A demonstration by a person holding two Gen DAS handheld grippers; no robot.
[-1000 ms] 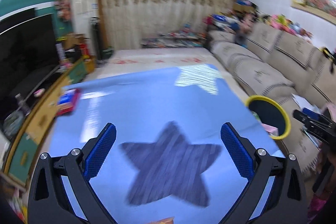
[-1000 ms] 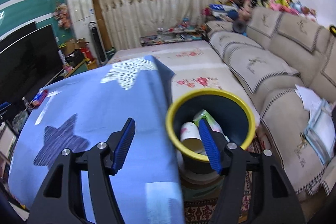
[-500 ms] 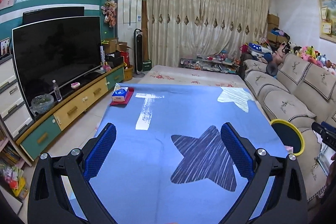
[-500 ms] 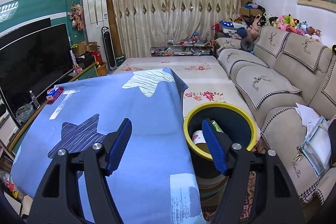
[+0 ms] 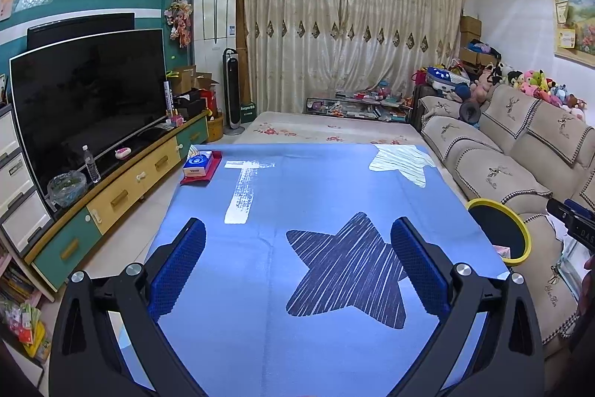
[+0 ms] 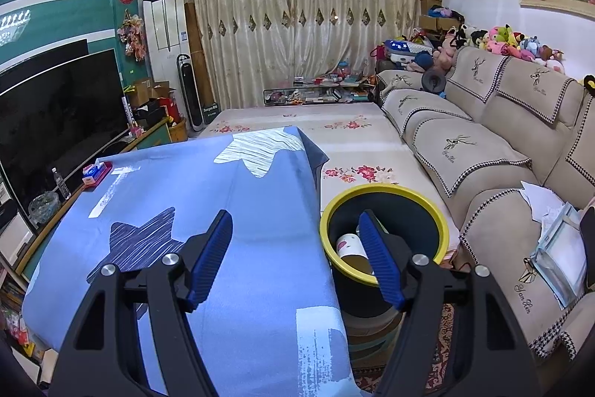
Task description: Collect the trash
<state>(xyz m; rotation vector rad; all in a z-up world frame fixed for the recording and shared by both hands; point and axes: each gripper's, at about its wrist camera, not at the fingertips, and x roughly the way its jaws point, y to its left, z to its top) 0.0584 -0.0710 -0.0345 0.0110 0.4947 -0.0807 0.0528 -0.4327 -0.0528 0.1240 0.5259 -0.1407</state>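
A dark bin with a yellow rim [image 6: 386,229] stands on the floor at the table's right edge; a white paper cup [image 6: 349,244] and other trash lie inside it. The bin also shows in the left wrist view [image 5: 500,233]. My right gripper [image 6: 295,261] is open and empty, above the table's right edge beside the bin. My left gripper [image 5: 297,266] is open and empty, held above the blue star-print tablecloth [image 5: 316,192]. No loose trash shows on the cloth.
A tissue pack on a red tray [image 5: 200,166] sits at the table's far left corner. A beige sofa [image 6: 502,155] runs along the right with papers [image 6: 554,240] on it. A TV [image 5: 85,106] and cabinet stand at the left.
Both grippers have pulled back and tilted up from the table and bin, so more of the room shows. Both stayed open and empty.
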